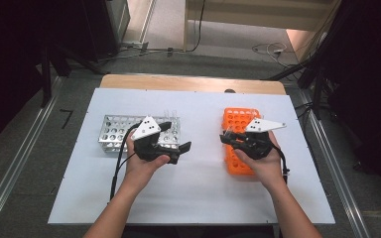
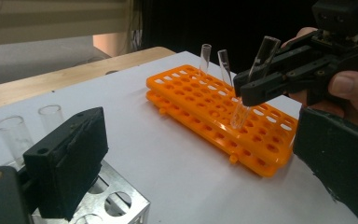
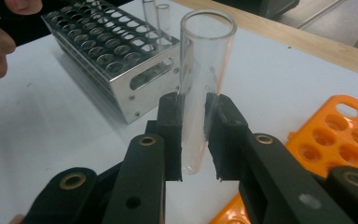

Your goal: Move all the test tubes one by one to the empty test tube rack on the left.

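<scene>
Between right gripper [image 3: 194, 140] jaws, unmarked tube [image 3: 204, 70]

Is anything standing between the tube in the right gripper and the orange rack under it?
Nothing visible does. The right gripper holds the tube tilted above the orange rack; two other tubes stand farther back.

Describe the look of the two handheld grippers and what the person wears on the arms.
Both the left gripper and the right gripper are black, two-jawed, with brass-coloured pivot rivets, a pale three-cornered plate bearing dark dots, and a trailing black cable. The forearms are bare, no sleeves.
</scene>
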`<state>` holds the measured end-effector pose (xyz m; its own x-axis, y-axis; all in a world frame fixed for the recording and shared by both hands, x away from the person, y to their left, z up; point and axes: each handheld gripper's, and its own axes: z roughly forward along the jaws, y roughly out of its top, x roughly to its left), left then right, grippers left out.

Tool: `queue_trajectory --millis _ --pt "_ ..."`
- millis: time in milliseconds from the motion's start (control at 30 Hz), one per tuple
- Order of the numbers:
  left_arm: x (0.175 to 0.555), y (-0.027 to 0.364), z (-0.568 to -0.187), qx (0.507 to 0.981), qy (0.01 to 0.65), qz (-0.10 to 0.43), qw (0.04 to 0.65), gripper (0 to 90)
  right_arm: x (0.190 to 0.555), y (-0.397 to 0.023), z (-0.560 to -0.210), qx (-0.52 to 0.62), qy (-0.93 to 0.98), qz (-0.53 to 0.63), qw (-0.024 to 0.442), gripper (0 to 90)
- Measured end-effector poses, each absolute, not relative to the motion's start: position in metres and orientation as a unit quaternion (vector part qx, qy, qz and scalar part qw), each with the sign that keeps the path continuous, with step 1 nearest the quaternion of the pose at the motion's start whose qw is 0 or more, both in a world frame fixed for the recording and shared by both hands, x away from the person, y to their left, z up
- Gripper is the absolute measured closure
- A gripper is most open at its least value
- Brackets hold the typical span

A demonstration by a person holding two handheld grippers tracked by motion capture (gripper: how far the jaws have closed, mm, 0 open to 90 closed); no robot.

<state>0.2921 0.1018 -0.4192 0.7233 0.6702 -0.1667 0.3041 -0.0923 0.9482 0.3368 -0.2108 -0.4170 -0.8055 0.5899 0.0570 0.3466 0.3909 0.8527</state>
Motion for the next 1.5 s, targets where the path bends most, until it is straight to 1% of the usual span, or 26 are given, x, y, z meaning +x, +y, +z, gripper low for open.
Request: queue_trajectory --millis 200,300,500,667,833,1133,1400,1500 --pt "0.291 0.093 -0.419 0.723 0.331 0.146 0.589 6.2 0.329 -0.194 -0.42 0.266 0.832 0.473 0.112 74.1" --pt "0.29 0.088 -0.419 0.727 0.322 0.144 0.589 11.8 0.326 -0.187 -0.421 0.258 0.836 0.474 0.105 74.1" --pt "0.288 0.079 -0.418 0.735 0.315 0.136 0.585 18.0 0.319 -0.174 -0.423 0.241 0.843 0.471 0.097 74.1" --pt "0.286 0.072 -0.42 0.74 0.309 0.133 0.582 26.5 0.316 -0.166 -0.425 0.231 0.849 0.466 0.094 74.1" --pt "0.285 0.067 -0.421 0.747 0.3 0.129 0.58 40.0 0.313 -0.159 -0.427 0.221 0.853 0.465 0.088 74.1" --pt "0.281 0.058 -0.421 0.754 0.285 0.14 0.575 58.8 0.306 -0.148 -0.429 0.206 0.86 0.46 0.081 74.1" --pt "0.279 0.057 -0.421 0.755 0.275 0.144 0.577 72.6 0.306 -0.146 -0.429 0.204 0.861 0.459 0.077 74.1" --pt "0.279 0.057 -0.421 0.755 0.276 0.146 0.576 73.6 0.306 -0.146 -0.429 0.204 0.861 0.459 0.077 74.1"
